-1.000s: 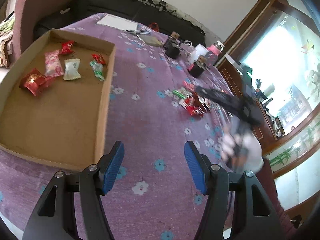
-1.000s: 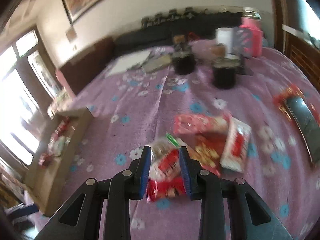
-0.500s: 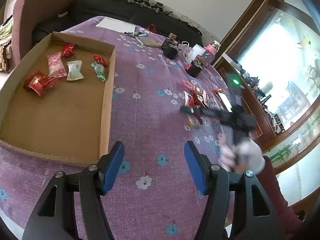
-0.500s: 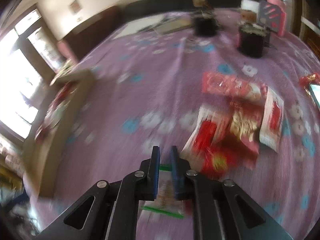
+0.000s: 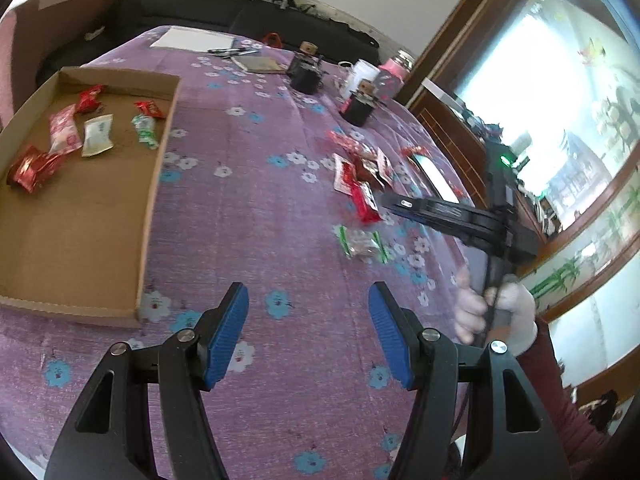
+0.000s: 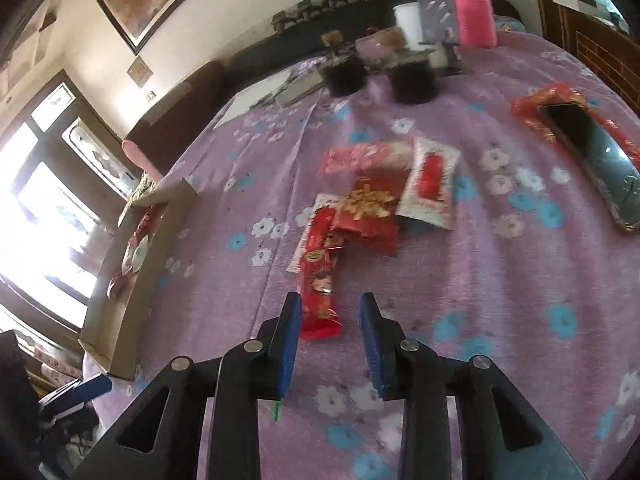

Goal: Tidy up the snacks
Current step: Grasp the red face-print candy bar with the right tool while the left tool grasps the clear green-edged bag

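The right hand-held gripper point(image 6: 329, 338) had just been opening, and its blue pads stood a little apart over the purple flowered desk point(image 6: 500, 300) with nothing pinched between them; the near end of a long red snack bar point(image 6: 320, 300) lay on the cloth in the gap, against the left pad's side. A clear packet with green ends point(image 5: 362, 242) lay loose on the desk just under that gripper. To do this pick well, I judged the pads should straddle one wrapper only, come down until they met the cloth, and close across its narrow width, clear of the pile of red and white packets point(image 6: 384, 196) just beyond. The left hand-held gripper point(image 5: 308, 336) hung wide apart and empty near the cardboard tray point(image 5: 158, 184), where several snacks already lay.
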